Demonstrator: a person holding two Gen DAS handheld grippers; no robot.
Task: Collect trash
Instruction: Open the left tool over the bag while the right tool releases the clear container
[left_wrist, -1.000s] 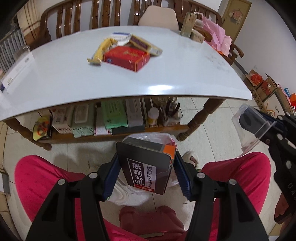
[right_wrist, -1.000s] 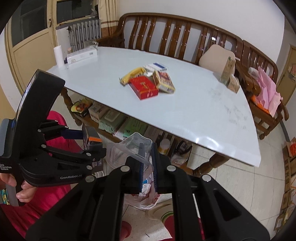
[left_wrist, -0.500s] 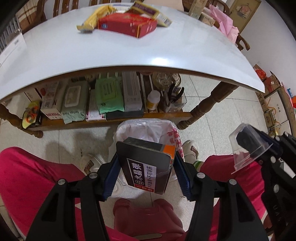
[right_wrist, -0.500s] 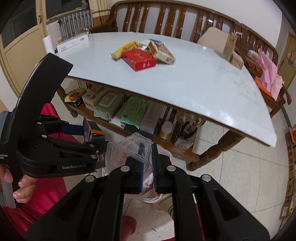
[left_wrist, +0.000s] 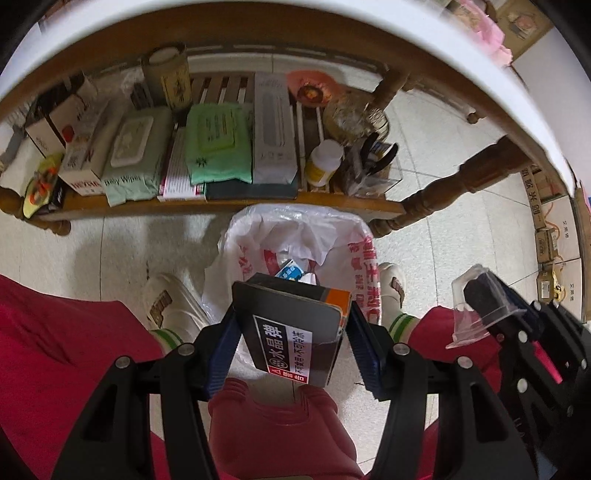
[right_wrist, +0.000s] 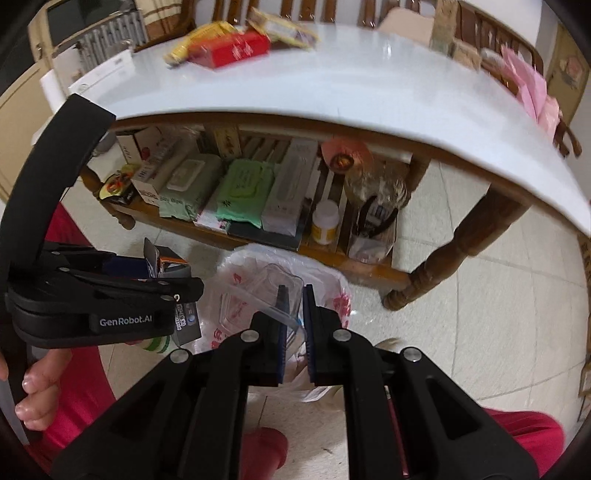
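Note:
My left gripper (left_wrist: 291, 343) is shut on a dark carton (left_wrist: 291, 332) with white print and an orange corner, held just above a bin lined with a white plastic bag (left_wrist: 295, 236) with red print. My right gripper (right_wrist: 293, 314) is shut on the rim of a clear plastic container (right_wrist: 266, 295), held over the same bag (right_wrist: 332, 295). In the left wrist view the right gripper (left_wrist: 491, 306) shows at the right with the container (left_wrist: 476, 314). In the right wrist view the left gripper (right_wrist: 110, 288) and carton (right_wrist: 166, 264) are at the left. Red and yellow packages (right_wrist: 229, 48) lie on the white table (right_wrist: 369, 81).
A low wooden shelf (left_wrist: 221, 203) under the table holds wipes packs, boxes, a pill bottle and a jar. A table leg (right_wrist: 436, 273) stands right of the bag. My red-trousered legs (left_wrist: 55, 350) and white shoes flank the bin. Cardboard boxes (left_wrist: 546, 221) sit at far right.
Both grippers have dropped lower and tipped downward toward the bag. The table top has slid up out of the left view and the bag's opening now shows below the carton.

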